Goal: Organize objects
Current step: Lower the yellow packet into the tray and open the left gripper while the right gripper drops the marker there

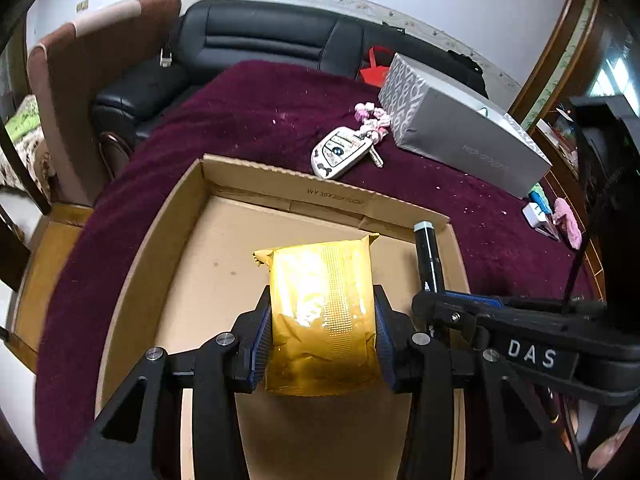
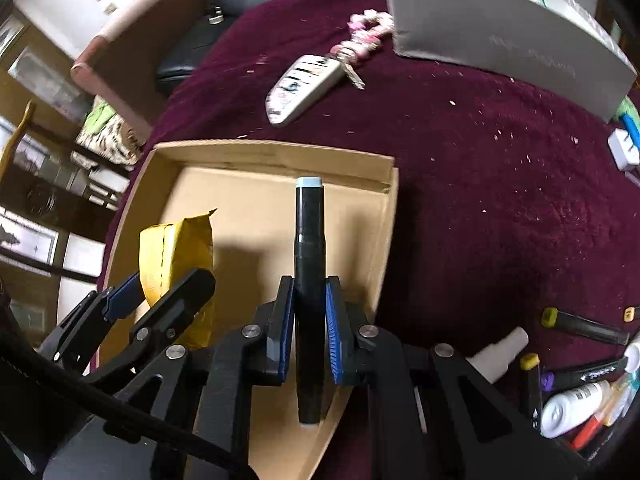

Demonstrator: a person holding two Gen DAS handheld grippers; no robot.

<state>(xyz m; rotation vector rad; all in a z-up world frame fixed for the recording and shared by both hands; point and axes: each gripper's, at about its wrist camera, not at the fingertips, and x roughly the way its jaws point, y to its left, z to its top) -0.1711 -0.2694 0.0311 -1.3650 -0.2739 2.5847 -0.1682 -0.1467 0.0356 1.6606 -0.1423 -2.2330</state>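
Observation:
My left gripper (image 1: 322, 328) is shut on a gold foil packet (image 1: 320, 300) and holds it over the open cardboard box (image 1: 160, 248). The packet also shows in the right wrist view (image 2: 176, 256), with the left gripper (image 2: 160, 292) around it. My right gripper (image 2: 309, 316) is shut on a black marker with a pale blue cap (image 2: 308, 240), held over the right part of the box (image 2: 384, 240). The marker (image 1: 428, 260) and right gripper (image 1: 436, 300) appear at the box's right wall in the left wrist view.
The box sits on a dark red tablecloth (image 1: 260, 120). Beyond it lie a white car key with a pink charm (image 1: 340, 152) and a long grey box (image 1: 460, 132). Several markers and bottles (image 2: 580, 380) lie at the right. A black sofa (image 1: 260, 40) stands behind.

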